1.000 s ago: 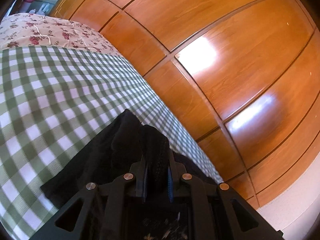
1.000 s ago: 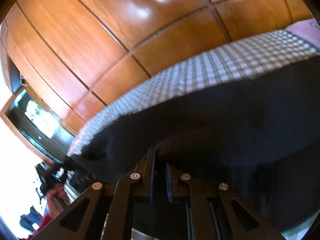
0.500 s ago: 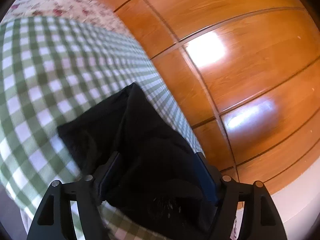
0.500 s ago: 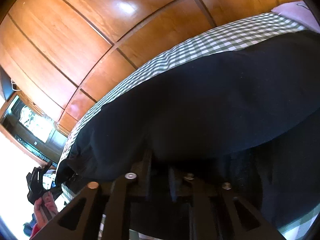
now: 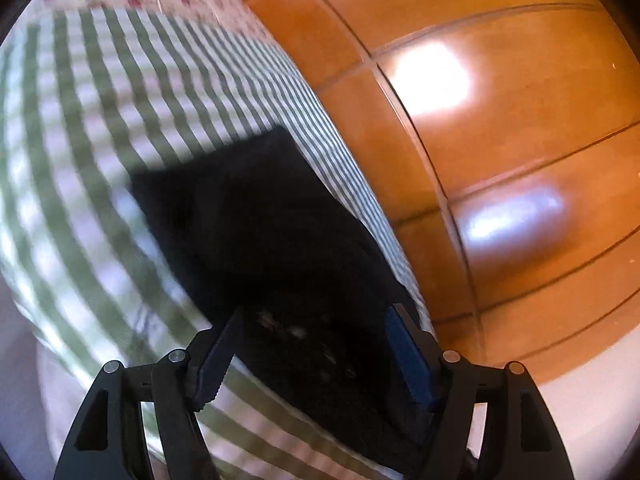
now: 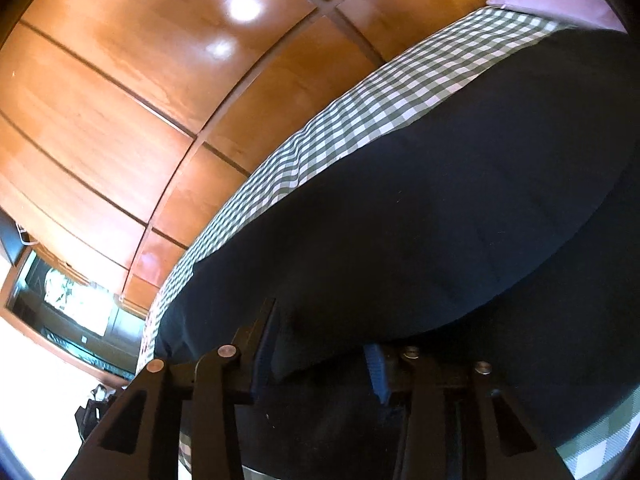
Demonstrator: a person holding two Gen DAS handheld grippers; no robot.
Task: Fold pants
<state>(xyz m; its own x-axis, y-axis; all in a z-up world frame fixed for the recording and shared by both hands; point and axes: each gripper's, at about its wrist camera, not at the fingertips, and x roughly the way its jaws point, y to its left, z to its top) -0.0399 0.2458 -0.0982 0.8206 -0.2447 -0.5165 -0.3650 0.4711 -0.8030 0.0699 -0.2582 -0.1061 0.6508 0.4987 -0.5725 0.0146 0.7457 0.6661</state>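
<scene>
Left wrist view: the left gripper (image 5: pixel 312 356) is standing wide, its jaws having just been opening, and the black pants (image 5: pixel 256 216) are lying released on the green checked bed (image 5: pixel 72 128). Right wrist view: the right gripper (image 6: pixel 320 352) is partly open, jaws just opening, cloth between them unpressed. Judgement: a fold is being set down. Pants (image 6: pixel 420 216) are lying doubled, smooth and dark.
</scene>
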